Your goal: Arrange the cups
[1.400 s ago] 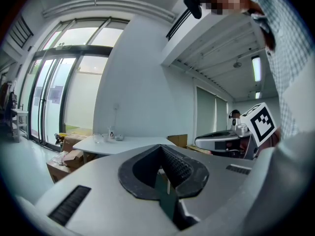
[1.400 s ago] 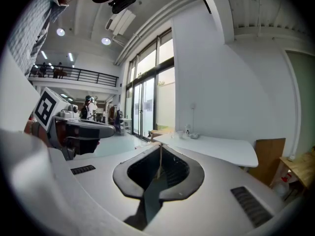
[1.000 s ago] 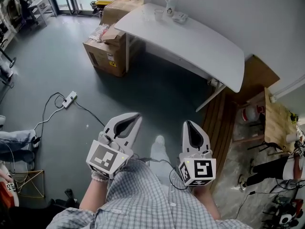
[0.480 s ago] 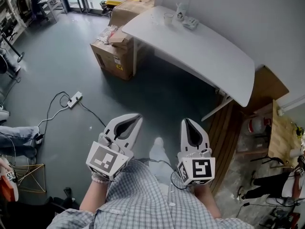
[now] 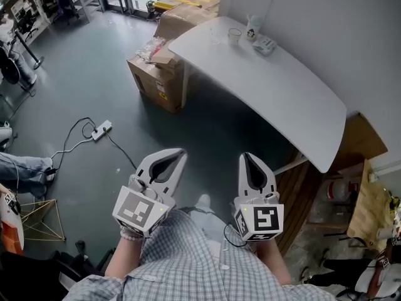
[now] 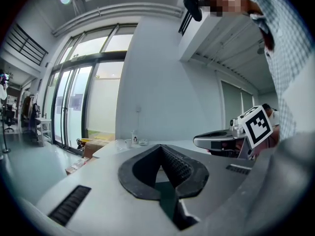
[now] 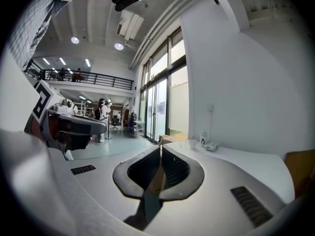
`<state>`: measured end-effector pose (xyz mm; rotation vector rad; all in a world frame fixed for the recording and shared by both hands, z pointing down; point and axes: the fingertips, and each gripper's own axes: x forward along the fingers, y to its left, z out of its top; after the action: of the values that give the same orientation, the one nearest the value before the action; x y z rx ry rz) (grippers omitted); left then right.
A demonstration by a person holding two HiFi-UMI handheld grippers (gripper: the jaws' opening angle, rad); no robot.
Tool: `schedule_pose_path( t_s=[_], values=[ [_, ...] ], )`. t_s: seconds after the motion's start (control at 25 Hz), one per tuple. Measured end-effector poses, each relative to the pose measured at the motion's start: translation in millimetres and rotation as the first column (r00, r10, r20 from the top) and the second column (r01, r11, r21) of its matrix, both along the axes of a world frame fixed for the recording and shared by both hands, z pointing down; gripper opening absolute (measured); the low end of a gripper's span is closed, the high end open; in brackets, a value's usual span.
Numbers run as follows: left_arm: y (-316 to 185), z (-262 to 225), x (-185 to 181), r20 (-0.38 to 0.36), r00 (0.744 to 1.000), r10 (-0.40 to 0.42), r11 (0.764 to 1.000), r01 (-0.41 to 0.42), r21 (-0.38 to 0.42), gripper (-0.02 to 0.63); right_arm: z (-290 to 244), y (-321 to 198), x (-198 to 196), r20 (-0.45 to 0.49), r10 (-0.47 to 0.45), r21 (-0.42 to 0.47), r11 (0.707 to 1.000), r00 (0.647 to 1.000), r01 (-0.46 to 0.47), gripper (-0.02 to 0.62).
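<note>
Far to the left of the white table (image 5: pixel 294 99), a power strip (image 5: pixel 100 129) lies on the grey floor (image 5: pixel 81 74), and its black cable (image 5: pixel 69 144) loops away from the table. Closer in, a cardboard box (image 5: pixel 160 80) stands against the table's left end, partly under the top. A second box (image 5: pixel 188 19) stands behind it.

We hold the left gripper (image 5: pixel 178 155) in front of the table, well apart from it and over the floor, with its marker cube (image 5: pixel 139 209) toward our checked shirt (image 5: pixel 182 262). In the left gripper view its ridged pads (image 6: pixel 174 167) are pressed together at the tips with nothing between them.

The cups stand on the table's far left end. We see a clear cup (image 5: pixel 215 36) and a white cup (image 5: pixel 234 36) just beside it, both upright. Nearer the wall stands a white container (image 5: pixel 254 26), and a small flat packet (image 5: pixel 265 45) lies just to its right.

The right gripper (image 5: pixel 246 158) hangs in front of the table too, level with the left one and apart from it, well short of the cups. Its jaws are closed on each other and grip nothing. Past the table's right end we see a brown wooden panel (image 5: pixel 357 137).
</note>
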<state>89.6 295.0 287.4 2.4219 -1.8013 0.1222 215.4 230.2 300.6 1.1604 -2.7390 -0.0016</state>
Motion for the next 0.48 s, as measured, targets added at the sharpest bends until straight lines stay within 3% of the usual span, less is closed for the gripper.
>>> schedule_pose_path(
  t_s=[0.48],
  values=[
    [-73,6,-21,-0.023,0.989,-0.146,0.989,0.147,0.031,0.009,-3,-92,-33,-0.016,-0.143,0.040,0.989,0.990,0.144,0.026]
  ],
)
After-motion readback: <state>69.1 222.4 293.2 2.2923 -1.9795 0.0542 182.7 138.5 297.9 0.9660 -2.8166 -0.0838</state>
